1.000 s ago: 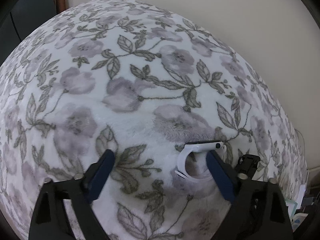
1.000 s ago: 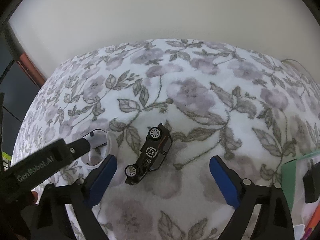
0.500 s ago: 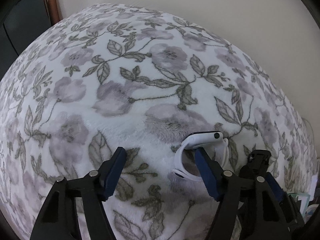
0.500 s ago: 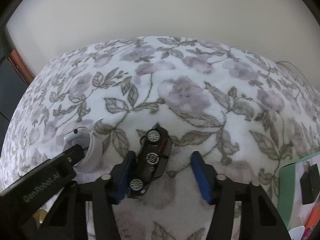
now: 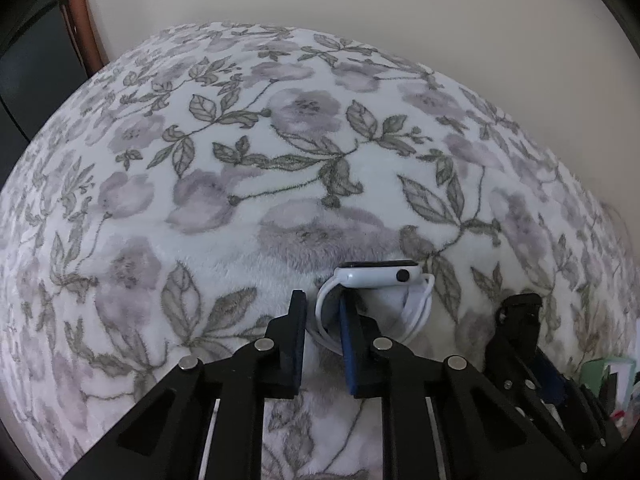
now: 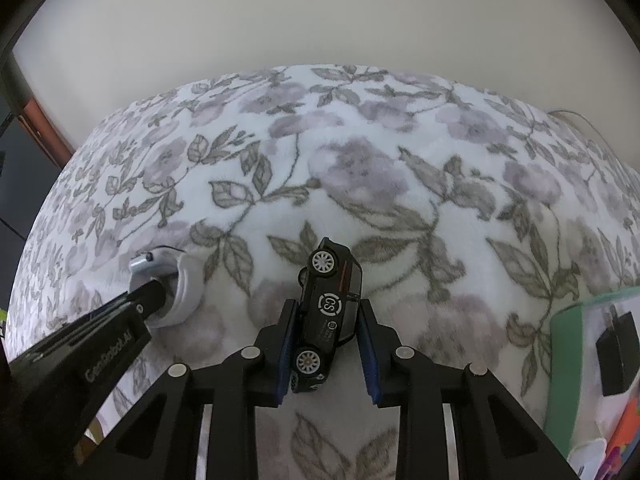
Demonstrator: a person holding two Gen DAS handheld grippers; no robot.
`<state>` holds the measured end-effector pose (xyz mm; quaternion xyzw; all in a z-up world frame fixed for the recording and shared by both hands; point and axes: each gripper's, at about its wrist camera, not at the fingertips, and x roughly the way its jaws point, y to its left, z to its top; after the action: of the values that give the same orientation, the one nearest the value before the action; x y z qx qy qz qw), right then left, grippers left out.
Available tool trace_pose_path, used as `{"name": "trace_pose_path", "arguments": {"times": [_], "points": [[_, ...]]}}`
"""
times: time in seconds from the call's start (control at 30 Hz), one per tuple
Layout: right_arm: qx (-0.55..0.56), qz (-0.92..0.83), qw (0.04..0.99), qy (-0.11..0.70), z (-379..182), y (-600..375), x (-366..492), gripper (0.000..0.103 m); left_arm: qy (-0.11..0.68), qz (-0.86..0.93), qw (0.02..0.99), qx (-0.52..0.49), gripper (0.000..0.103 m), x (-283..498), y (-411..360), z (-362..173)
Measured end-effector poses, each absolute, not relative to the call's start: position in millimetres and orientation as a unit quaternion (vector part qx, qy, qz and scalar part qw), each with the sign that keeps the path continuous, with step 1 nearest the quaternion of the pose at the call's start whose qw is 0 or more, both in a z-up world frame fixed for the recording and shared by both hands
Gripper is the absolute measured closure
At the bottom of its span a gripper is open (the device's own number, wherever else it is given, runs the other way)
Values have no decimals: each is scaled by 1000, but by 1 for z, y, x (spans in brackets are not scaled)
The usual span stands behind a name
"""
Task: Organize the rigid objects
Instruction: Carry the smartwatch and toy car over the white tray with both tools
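A bed [image 5: 304,152] carries everything here — its fleecy white blanket [image 6: 400,200] is printed with mauve flowers and grey-green leaves, and its far edge meets a plain pale wall. A white smartwatch [image 5: 378,276] stands on its side on the blanket. Just beside it, toward the bed's right edge, a black toy car [image 6: 330,312] lies tipped on its side — wheels showing. A green box [image 6: 568,344] lies at the right edge.

A floral fleece blanket [image 5: 248,184] meets a pale wall [image 6: 320,12]; a green box [image 6: 568,356], possibly, sits at its edge.
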<state>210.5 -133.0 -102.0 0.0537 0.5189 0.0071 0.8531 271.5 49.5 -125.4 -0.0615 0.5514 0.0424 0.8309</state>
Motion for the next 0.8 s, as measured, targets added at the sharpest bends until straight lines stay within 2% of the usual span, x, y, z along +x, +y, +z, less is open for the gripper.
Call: {"name": "trace_pose_path", "arguments": {"times": [0.37,0.8], "points": [[71,-13,834,547,-101,-153,169,73,560,64,826,-11,91,237,38,-115],[121,-30,819,560,-77,-187,117,73,579,47,812,-53,93,192,35,-96]]}}
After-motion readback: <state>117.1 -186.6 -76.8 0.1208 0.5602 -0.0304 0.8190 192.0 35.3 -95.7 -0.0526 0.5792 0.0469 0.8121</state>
